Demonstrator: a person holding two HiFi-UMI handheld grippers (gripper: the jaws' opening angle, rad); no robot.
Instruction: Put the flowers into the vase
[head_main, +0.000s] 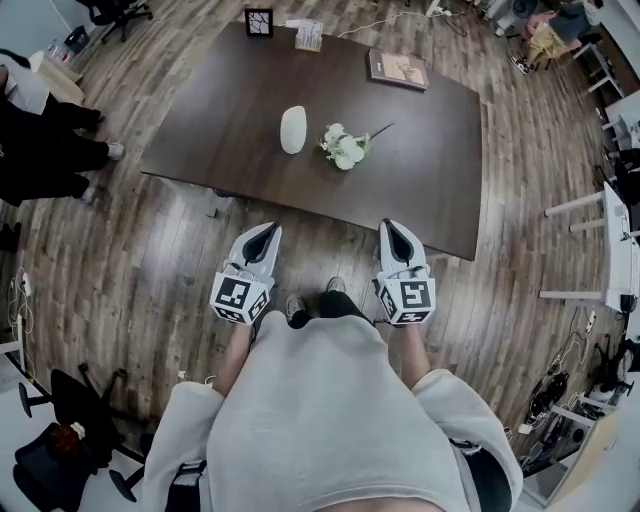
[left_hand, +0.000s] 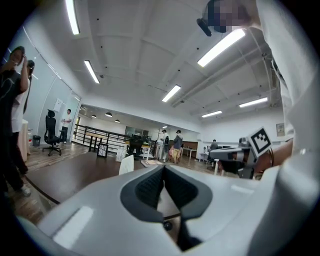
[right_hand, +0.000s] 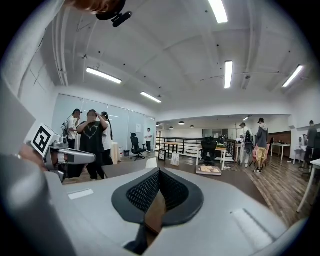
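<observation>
Upper centre on the desk (head_main: 420, 190), the vase (head_main: 293, 129) stands just left of the flowers (head_main: 345, 147). Lower down, near the desk's front edge, the left gripper (head_main: 267, 230) and right gripper (head_main: 394, 226) are closed and empty.

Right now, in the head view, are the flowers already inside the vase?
No, the flowers lie on the table to the right of the white vase, apart from it.
</observation>
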